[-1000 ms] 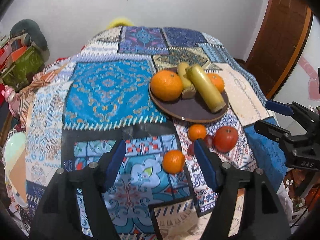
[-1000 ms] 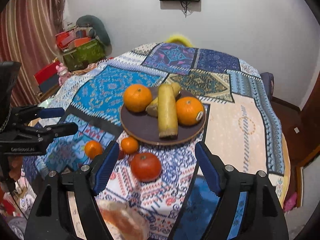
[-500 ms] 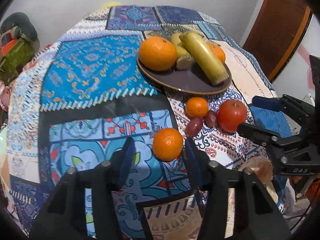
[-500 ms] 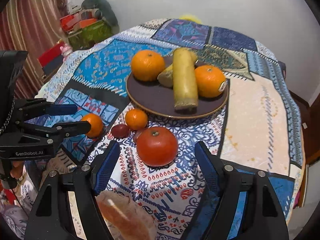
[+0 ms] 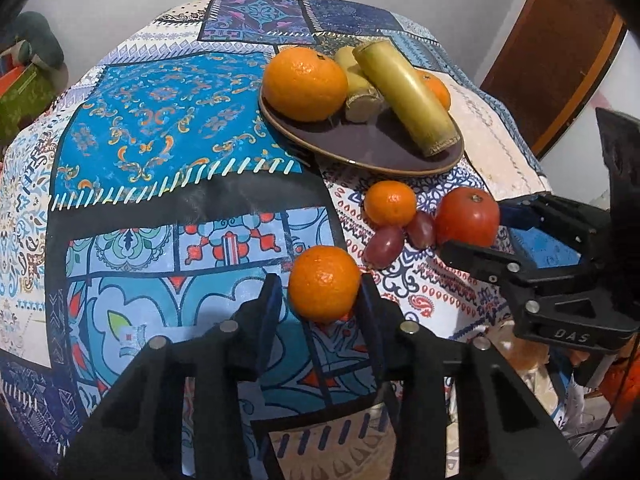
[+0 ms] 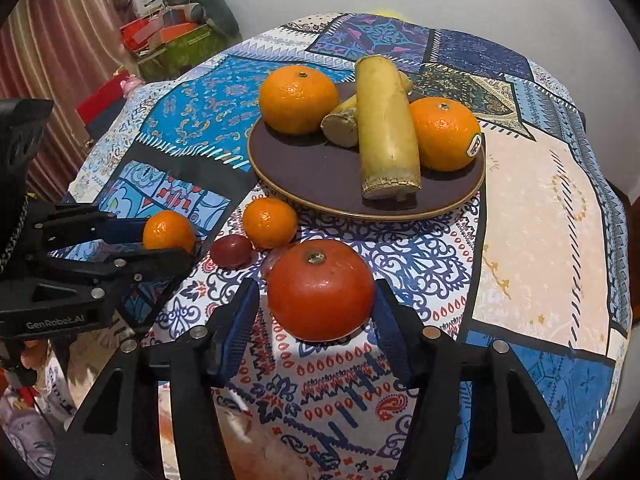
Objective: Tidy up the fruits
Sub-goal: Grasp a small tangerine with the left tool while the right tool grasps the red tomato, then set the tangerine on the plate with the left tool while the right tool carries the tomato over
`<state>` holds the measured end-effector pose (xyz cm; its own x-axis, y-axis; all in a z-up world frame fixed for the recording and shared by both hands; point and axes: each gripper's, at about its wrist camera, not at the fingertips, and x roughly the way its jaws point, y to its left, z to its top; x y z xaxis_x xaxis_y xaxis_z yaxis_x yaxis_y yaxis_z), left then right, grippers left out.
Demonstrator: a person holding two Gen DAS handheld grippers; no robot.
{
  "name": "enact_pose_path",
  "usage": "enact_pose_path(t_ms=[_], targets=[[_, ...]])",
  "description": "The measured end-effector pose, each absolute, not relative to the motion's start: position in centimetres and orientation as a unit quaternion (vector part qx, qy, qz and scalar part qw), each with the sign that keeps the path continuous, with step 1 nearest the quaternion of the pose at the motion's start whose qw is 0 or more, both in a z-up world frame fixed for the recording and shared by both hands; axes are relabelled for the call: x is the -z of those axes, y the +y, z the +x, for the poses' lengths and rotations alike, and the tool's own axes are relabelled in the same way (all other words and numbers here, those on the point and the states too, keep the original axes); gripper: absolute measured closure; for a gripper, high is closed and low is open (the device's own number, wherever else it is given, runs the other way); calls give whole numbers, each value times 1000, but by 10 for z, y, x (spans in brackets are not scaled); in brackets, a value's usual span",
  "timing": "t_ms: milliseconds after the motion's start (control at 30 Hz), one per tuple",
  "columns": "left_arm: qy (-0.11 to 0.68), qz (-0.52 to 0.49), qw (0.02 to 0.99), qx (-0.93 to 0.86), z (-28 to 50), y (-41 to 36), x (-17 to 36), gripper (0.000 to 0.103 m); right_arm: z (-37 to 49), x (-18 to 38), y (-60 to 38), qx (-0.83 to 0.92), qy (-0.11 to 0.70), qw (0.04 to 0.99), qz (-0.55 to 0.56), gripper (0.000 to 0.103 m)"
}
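Observation:
A small mandarin (image 5: 324,283) lies on the patterned cloth between the fingers of my left gripper (image 5: 320,294), which is open with narrow gaps on both sides; the mandarin also shows in the right wrist view (image 6: 169,230). A red tomato (image 6: 320,289) lies between the fingers of my right gripper (image 6: 316,320), open with small gaps at each side. A dark plate (image 6: 320,176) holds two large oranges (image 6: 298,98) and two pieces of sugarcane (image 6: 386,126). A second small mandarin (image 6: 270,222) and two red grapes (image 6: 231,251) lie between the plate and the tomato.
The table curves away under a patchwork cloth (image 5: 168,112). My right gripper shows at the right in the left wrist view (image 5: 500,232), at the tomato (image 5: 467,216). Boxes and a toy (image 6: 176,36) stand at the far left. A wooden door (image 5: 552,52) is at the right.
Both grippers have moved forward and down and narrowed. The left one now straddles the small mandarin and the right one straddles the tomato. The fruits have not moved.

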<state>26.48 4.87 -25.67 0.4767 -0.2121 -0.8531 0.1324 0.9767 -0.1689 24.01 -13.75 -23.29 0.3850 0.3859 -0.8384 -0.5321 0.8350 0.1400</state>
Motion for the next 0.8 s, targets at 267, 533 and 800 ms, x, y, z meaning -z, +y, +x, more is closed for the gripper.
enact_pose_path(t_ms=[267, 533, 800], targets=[[496, -38, 861, 107, 267, 48, 251, 70, 242, 230, -145, -280, 481, 829, -63, 57], [474, -35, 874, 106, 273, 46, 230, 70, 245, 207, -152, -275, 452, 846, -66, 57], [456, -37, 882, 110, 295, 41, 217, 70, 260, 178, -165, -263, 418, 868, -53, 57]])
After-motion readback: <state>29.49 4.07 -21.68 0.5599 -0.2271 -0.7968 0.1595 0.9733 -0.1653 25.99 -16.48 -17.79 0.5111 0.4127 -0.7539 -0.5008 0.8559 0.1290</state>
